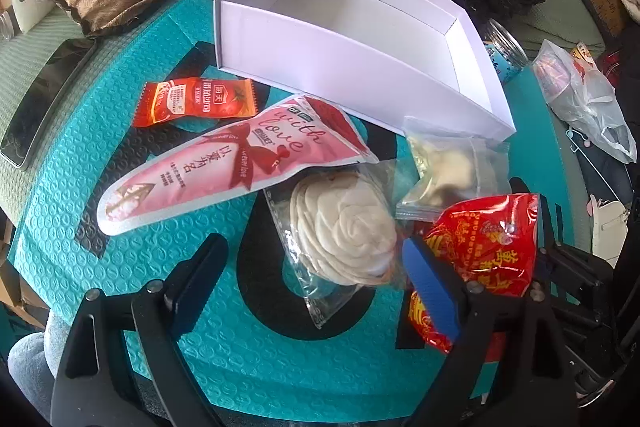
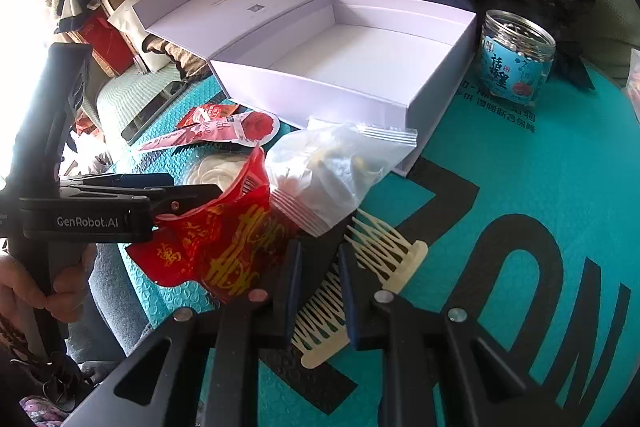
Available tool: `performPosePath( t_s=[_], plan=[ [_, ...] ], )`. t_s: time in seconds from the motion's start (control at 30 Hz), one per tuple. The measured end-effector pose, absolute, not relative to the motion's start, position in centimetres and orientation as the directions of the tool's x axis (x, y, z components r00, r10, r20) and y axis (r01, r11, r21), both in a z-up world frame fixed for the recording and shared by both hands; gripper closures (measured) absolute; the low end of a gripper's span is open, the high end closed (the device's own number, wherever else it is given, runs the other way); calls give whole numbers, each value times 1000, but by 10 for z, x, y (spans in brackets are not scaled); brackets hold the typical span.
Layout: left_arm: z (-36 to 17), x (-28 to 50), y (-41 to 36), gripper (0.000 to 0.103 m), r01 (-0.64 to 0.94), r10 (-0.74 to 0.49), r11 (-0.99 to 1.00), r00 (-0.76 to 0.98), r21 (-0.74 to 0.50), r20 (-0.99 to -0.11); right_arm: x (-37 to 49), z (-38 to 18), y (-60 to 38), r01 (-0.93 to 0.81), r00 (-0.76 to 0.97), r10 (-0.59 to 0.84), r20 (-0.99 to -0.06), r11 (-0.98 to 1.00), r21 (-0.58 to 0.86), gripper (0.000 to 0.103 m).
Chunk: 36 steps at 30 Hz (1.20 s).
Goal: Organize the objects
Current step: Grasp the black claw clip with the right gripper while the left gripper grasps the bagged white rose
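Bright daylight – blown-out glare left edge, right wrist view; fisheye warping, dark corners, perhaps slight blur.

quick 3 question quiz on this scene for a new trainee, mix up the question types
1. True or false: the white box already has an item inside it.
2. What lies between the open fingers of the left gripper?
A. a white rose-shaped piece in a clear bag
B. a metal spoon
C. a coffee mug
3. Short answer: in the right wrist view, what stands on the mat just to the right of the box?

Key
1. False. The box is open and empty.
2. A
3. The blue-label jar
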<state>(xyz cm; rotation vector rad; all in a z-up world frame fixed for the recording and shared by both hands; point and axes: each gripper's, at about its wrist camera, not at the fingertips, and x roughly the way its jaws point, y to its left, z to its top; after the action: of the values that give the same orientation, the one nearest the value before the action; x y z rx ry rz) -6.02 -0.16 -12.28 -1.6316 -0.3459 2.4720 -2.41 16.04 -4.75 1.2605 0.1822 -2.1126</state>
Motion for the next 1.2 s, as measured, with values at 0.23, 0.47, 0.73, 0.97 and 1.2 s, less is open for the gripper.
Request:
performPosePath(
  t_s=[0.23,0.47,0.73,0.97,1.2],
  plan=[
    [-127,-74,17,15,-75,313,-948,-399,-309,-862,-22,-46,163,631,-294,-471,-832,-749,202,84],
    [-123,-71,8,45,-51,347,-933,-392,-356,-852,-23,-39,193,544,-331,-477,-814,-802,249,60],
    [-119,-62,-1,47,1,293,-947,-396,-320,-870,-23,-53,196,508,-324,-405,-855,-837,204,55],
    [-112,-57,-7,47,29,242,-960,-412,-278,-878,-20,-40,193,526,-345,-452,-823,-819,229,55],
    [-110,-37,-38,41,39,228,-963,-407,-266,-885,-15,-36,170,601,-293,-509,-809,-756,258,55]
  ],
)
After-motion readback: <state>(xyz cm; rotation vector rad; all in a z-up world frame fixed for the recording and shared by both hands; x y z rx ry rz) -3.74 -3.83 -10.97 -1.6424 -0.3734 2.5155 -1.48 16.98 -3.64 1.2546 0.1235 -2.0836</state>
